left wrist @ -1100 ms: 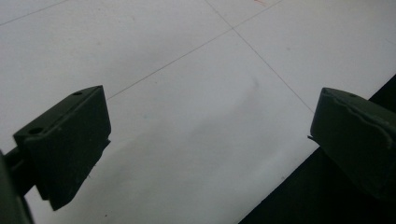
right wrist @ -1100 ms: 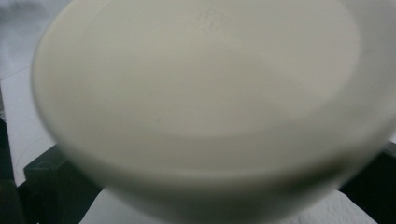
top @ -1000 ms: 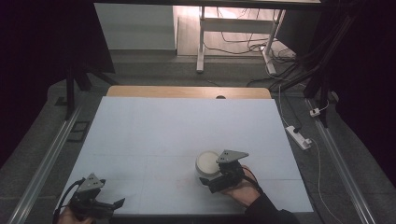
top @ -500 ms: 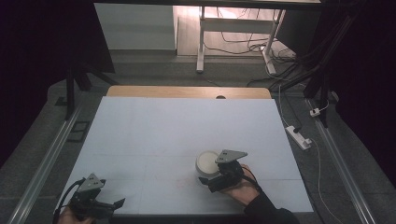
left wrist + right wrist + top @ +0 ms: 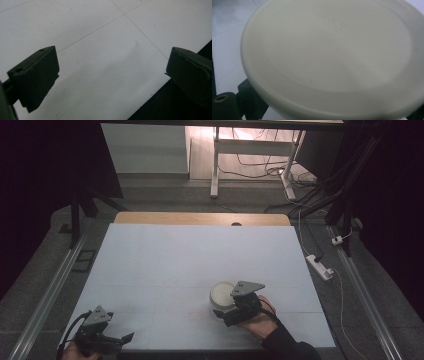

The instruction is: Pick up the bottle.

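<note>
We take the white table sheet (image 5: 190,265) as our reference and work across it from its left side. At its near left corner we find the left gripper (image 5: 112,340), held low by a hand at the sheet's front edge. In the left gripper view its two black jaws stand wide apart with bare sheet (image 5: 100,50) between them and nothing in their gap. We judge it is parked there, clear of the work and ready should a second grip be needed.

Right of the sheet's centre, toward its near edge, we find the round off-white plastic container with its flat lid (image 5: 223,293). The right gripper (image 5: 222,312) sits against its near side, carried by the person's right hand (image 5: 257,320), whose dark sleeve comes in over the sheet's front edge. In the right gripper view the lid (image 5: 332,50) lies very close to the lens, with one black jaw showing at the lower left beneath the rim. The opposite jaw is barely seen at the lower right corner. We judge the jaws bracket the container's body below the lid, but we cannot tell whether they are clamped on it or merely set around it.

The low approach from the sheet's near edge suits a side grip on the body, leaving the lid untouched.
</note>
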Tool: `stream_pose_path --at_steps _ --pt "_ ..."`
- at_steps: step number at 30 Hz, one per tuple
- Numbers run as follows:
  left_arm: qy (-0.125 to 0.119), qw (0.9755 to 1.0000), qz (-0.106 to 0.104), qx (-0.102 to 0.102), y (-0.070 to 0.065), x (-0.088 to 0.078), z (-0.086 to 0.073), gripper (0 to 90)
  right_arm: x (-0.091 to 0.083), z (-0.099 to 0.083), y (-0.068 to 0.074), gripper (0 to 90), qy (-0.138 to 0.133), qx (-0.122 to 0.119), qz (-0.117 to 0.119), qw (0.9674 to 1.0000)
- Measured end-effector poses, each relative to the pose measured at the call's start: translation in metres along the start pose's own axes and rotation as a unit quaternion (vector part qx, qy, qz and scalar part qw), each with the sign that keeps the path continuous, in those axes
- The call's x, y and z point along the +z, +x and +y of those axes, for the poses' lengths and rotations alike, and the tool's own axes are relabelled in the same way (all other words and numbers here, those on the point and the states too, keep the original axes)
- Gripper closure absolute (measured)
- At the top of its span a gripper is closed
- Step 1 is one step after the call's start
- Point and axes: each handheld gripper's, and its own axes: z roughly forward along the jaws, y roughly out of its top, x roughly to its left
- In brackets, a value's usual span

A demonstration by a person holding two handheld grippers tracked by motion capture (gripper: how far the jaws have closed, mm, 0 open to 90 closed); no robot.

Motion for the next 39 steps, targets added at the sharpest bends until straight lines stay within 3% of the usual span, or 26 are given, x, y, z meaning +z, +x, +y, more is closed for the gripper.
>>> stream_pose_path --at_steps 18,39 --pt "-0.001 1.0000 0.000 0.000 0.000 0.000 0.000 0.0 -0.004 0.006 0.003 6.7 -0.004 -0.002 0.000 1.0000" --pt "-0.001 1.0000 -0.001 -0.001 0.000 0.000 0.000 0.0 0.003 0.033 0.005 6.6 -0.007 -0.014 0.016 0.9998"
